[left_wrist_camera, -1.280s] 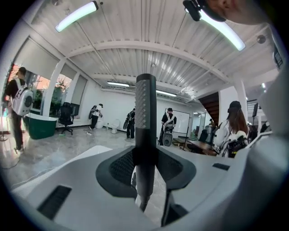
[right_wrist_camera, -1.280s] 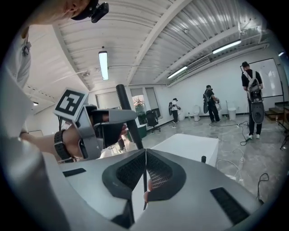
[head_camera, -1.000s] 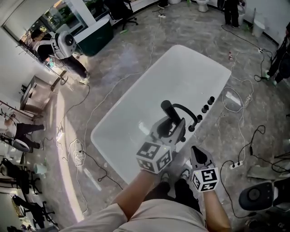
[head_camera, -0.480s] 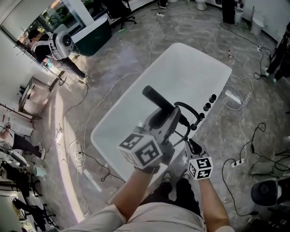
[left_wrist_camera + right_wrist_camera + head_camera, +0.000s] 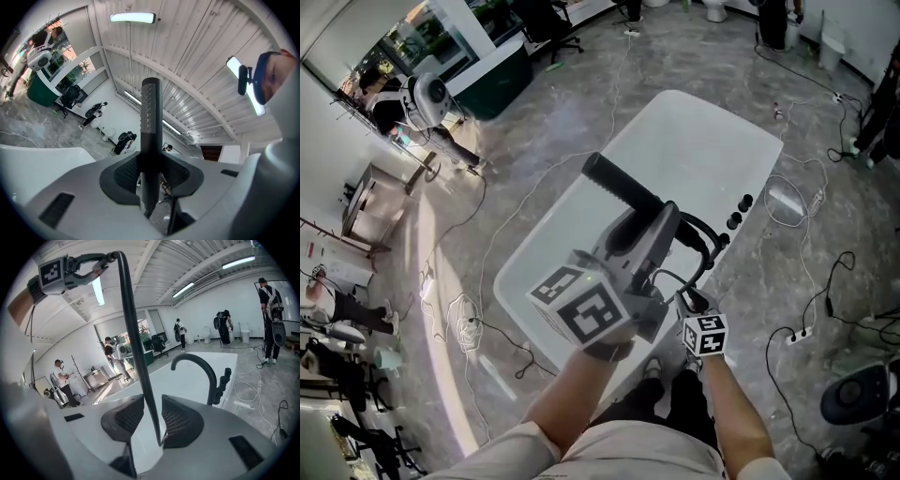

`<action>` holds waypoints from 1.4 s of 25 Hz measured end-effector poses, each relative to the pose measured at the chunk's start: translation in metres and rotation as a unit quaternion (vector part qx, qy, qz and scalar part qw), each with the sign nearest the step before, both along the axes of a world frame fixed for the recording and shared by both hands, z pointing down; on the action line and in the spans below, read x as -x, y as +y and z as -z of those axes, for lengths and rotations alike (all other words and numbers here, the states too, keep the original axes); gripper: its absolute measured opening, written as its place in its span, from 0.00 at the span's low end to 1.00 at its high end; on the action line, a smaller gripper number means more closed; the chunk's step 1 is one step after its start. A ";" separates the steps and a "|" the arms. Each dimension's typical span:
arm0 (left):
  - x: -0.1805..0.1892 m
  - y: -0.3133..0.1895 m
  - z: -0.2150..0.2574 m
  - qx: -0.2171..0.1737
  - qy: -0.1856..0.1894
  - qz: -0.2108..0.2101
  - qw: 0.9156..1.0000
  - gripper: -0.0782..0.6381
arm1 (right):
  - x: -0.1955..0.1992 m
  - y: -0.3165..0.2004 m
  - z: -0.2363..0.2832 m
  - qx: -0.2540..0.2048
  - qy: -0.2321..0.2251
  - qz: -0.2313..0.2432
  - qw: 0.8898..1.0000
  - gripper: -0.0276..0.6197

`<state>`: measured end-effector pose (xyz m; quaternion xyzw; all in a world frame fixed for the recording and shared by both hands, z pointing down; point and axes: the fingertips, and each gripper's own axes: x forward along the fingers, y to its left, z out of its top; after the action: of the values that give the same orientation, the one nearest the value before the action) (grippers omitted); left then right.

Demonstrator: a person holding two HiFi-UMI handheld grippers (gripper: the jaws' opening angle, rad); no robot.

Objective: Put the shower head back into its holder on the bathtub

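The bathtub (image 5: 694,159) is lying where it did a second ago, white and empty, under the person's arms; what is changing is the height of the two grippers above it. The left gripper (image 5: 659,223) is rising and rolling, so the shower head (image 5: 619,186), which was sitting low over the near rim, is now standing well up over the tub and pointing toward its far left side. Its fingers (image 5: 126,173) are holding the black handle squarely, the perforated face running out beyond them. The right gripper (image 5: 692,300) is sinking at the same time, toward the near rim just beside the faucet (image 5: 705,232). Its fingers (image 5: 180,420) are standing narrowly apart around the hose (image 5: 133,333), with a sliver of gap showing on each side, so they are probably guiding the hose, not clamping it. Judging from this, the person is lifting the head clear and taking up hose slack, still ahead of seating it; the head is hanging well apart from the knobs (image 5: 738,214) on the rim, and no view is showing which fitting there is the holder.
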<state>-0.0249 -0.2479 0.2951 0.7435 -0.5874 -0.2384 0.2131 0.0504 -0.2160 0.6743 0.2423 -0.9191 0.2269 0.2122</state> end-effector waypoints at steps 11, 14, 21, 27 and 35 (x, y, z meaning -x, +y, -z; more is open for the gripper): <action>0.012 0.002 0.026 -0.020 0.017 -0.003 1.000 0.29 | 0.015 -0.007 -0.045 0.032 0.025 -0.010 0.999 0.19; 0.017 0.002 0.027 -0.020 0.019 0.000 1.000 0.29 | 0.019 -0.010 -0.060 0.045 0.032 -0.018 0.998 0.19; 0.035 0.005 0.030 -0.029 0.022 0.015 0.999 0.29 | 0.014 -0.018 -0.074 0.059 0.031 -0.034 0.997 0.15; 0.066 0.007 0.006 -0.013 0.029 0.049 0.998 0.29 | -0.043 -0.044 -0.058 0.131 -0.039 -0.133 0.982 0.15; 0.085 0.000 -0.042 0.037 0.001 0.084 0.996 0.29 | -0.121 -0.071 0.020 0.177 -0.179 -0.224 0.941 0.15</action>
<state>-0.1101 -0.2476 0.3375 0.6829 -0.6561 -0.2340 0.2201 0.1715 -0.2873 0.6544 0.3559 -0.8086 0.4677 0.0271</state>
